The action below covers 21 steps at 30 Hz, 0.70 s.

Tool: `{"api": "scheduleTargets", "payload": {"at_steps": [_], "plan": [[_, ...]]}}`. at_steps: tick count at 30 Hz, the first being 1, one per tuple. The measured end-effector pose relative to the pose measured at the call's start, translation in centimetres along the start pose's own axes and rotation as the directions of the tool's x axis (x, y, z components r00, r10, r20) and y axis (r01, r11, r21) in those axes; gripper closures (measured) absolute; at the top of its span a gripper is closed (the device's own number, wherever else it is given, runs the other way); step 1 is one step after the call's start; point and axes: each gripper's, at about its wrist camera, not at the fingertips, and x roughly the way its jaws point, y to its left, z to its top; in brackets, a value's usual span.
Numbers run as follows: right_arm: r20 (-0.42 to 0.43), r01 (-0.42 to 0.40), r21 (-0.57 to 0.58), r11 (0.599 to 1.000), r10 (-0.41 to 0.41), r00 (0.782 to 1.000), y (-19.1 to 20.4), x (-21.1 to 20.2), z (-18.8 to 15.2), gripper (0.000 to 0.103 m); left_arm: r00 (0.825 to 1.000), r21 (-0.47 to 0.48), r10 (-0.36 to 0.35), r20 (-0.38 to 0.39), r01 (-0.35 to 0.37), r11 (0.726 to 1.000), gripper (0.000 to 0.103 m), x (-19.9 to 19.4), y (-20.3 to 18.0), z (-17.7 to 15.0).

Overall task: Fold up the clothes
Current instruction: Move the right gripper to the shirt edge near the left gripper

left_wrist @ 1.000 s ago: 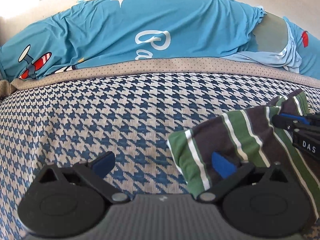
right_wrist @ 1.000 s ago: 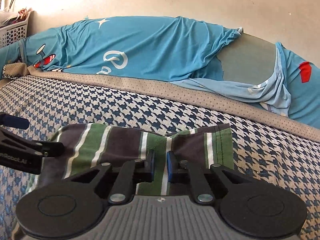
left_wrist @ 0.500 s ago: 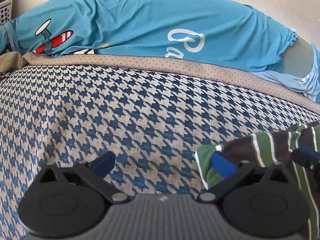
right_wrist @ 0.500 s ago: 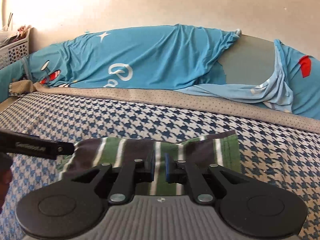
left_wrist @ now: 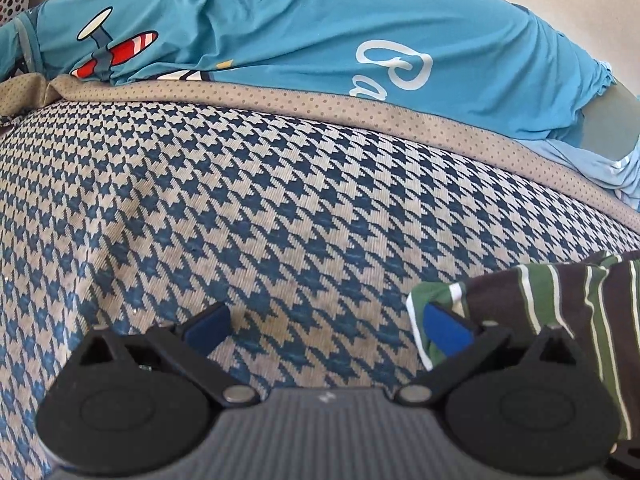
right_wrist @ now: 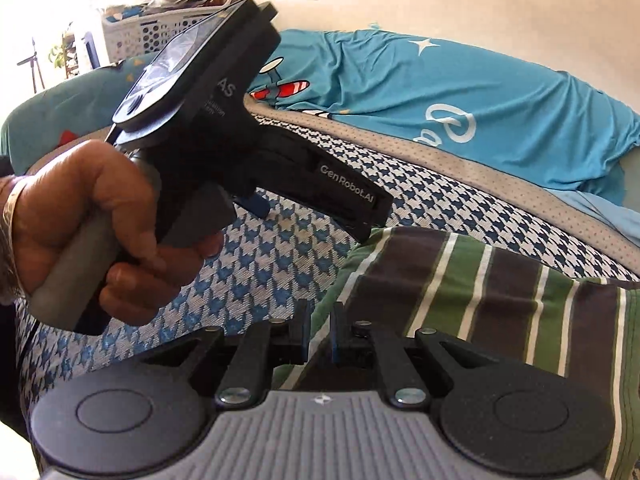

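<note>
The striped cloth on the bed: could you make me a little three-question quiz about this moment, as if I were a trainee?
1. True or false: the right gripper is nearly shut on the striped cloth.
2. Which gripper is wide open? A) left B) right
3. Fill in: the blue sheet shows a red and white ____.

Key: 1 true. 2 A, the left gripper holds nothing; only houndstooth cover lies between its fingers. 3 plane.
</note>
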Motion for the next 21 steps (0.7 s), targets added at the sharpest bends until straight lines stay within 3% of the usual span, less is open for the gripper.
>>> {"api": "scheduleTargets", "payload": {"at_steps": [3, 11, 17, 21], "plan": [[-0.054, 0.001, -0.017, 1.000, -0.002, 0.999, 0.3, 1.1, -0.5, 0.097, 1.000, 0.024, 0.017, 0.013, -0.017, 1.000, 0.000, 0.3, -0.4, -0.1], [-0.097, -0.071, -0.020, 0.997, 0.069, 0.993, -0.6, 1.0, -1.0, 0.092, 0.999, 0.053, 0.032, 0.026, -0.034, 0.998, 0.000, 1.2, -0.8, 0.4], [-0.129, -0.105, 0.016, 0.994, 0.106, 0.986, -0.8, 0.0, -1.6, 0.092, 0.999, 0.024, 0.041, -0.006, -0.041, 0.999, 0.000, 1.2, -0.3, 1.1], [-0.156, -0.075, 0.012, 0.997, 0.076, 0.985, -0.1, -1.4, -1.9, 0.092, 0.997, -0.018, 0.077, -0.030, -0.078, 0.997, 0.000, 0.7, 0.3, 1.1]]}}
